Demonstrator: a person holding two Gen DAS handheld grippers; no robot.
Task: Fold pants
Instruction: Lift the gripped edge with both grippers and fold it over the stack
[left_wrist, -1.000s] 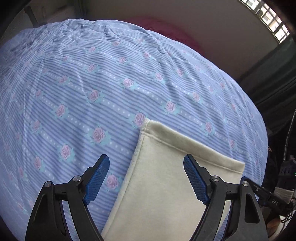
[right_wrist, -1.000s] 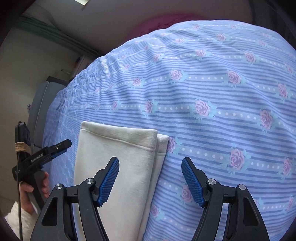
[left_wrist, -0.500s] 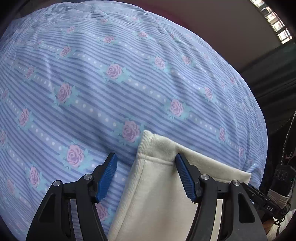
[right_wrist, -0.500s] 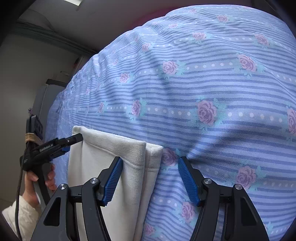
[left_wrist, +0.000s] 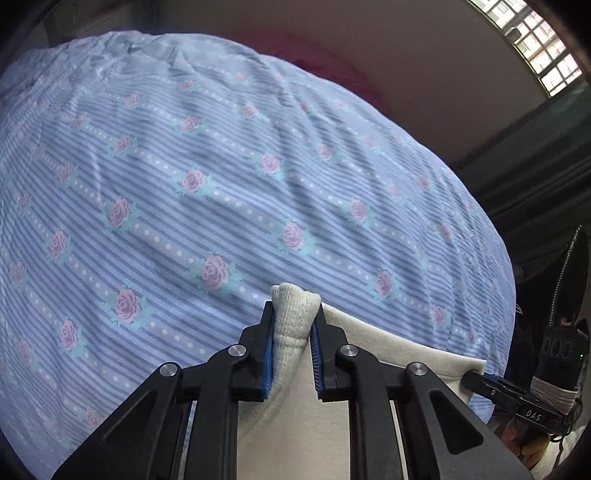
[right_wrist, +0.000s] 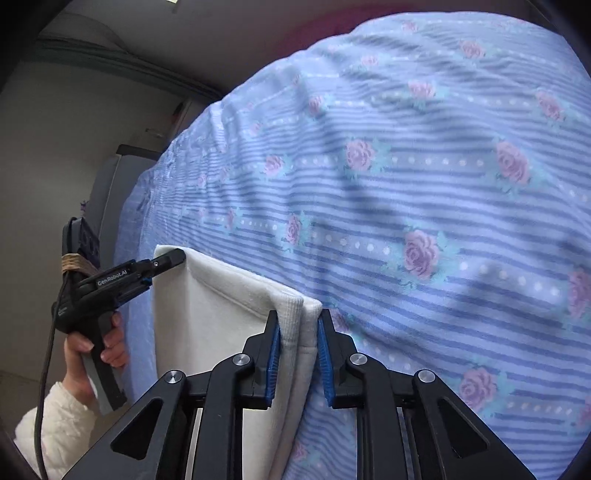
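Across the rose-striped bed sheet the cream pants lie folded at the near edge, and both jaws, open a moment ago, now pinch its far corners, left gripper and right gripper ready to lift for the next fold.

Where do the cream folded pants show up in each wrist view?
Left wrist: cream folded pants at bottom centre, their corner pinched by the left gripper.
Right wrist: pants at lower left, their right corner pinched by the right gripper.
Shared landmark: the blue striped rose-print bedsheet under the pants.
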